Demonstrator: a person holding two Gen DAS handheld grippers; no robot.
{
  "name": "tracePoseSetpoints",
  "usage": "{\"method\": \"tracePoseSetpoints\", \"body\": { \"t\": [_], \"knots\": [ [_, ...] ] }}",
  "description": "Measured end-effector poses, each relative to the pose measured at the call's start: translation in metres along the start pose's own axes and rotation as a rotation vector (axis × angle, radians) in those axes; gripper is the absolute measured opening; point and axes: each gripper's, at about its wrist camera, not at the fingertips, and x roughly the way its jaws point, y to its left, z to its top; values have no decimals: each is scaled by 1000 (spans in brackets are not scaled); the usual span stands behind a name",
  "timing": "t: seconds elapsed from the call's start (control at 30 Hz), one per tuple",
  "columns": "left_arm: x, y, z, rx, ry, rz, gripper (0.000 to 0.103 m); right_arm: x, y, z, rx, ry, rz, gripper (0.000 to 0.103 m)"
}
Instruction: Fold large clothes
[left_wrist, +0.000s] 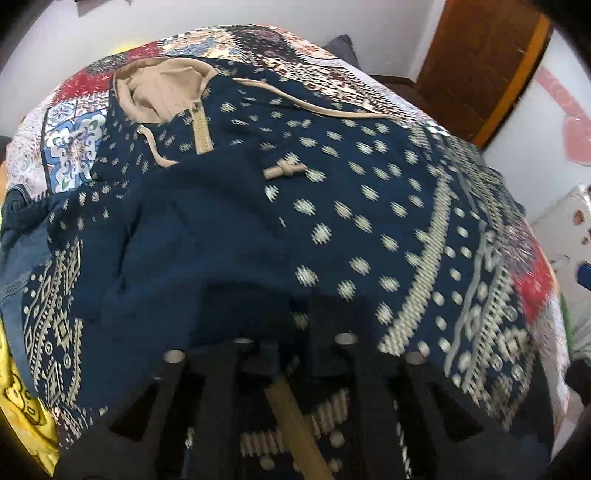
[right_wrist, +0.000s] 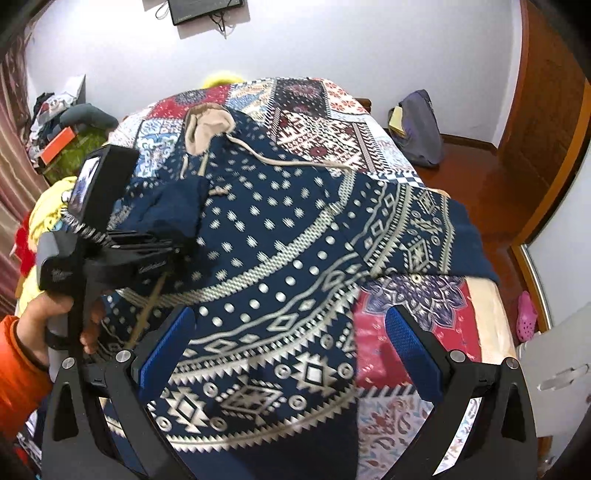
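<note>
A: Hoodie (right_wrist: 280, 236) spread flat on the bed (right_wrist: 399, 332), tan hood (right_wrist: 207, 129) at the far end, one sleeve (right_wrist: 417, 236) lying out to the right

B: Right tool (right_wrist: 291, 354)?

A: Released, blue pads (right_wrist: 413, 354) wide apart, over the near hem

B: Left tool (right_wrist: 177, 254)?

A: Over the hoodie's left side, a hand (right_wrist: 55, 317) on its grip. A dark fold (right_wrist: 166, 210) bunches at its tip; fingers blurred, can't tell if clenched

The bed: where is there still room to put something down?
Two bare patches of quilt: the far end between the hood and the wall, and the near right corner, below the spread sleeve and beside the hem of the hoodie. The left edge is crowded with piled clothes.
</note>
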Motion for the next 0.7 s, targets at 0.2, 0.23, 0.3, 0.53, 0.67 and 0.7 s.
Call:
{"method": "tracePoseSetpoints", "body": {
  "t": [0.2, 0.23, 0.3, 0.53, 0.67, 0.7],
  "knots": [
    [-45, 20, -27, -4, -45, -71, 56, 0, 9, 6, -20, 3, 9, 102],
    [-54, 26, -31, -11, -60, -66, 57, 0, 15, 9, -31, 0, 12, 102],
    [-74, 48, -40, -29, -99, -33, 60, 3, 26, 16, -54, -3, 17, 102],
    [-96, 141, -56, -117, -170, 149, 67, 29, 96, 45, -215, -4, 24, 102],
    [-87, 192, -70, -222, -144, 160, 67, 57, 140, 58, -318, 17, 49, 102],
    [-83, 203, -75, -247, -134, 157, 67, 65, 151, 60, -340, 26, 57, 102]
  ]
}}
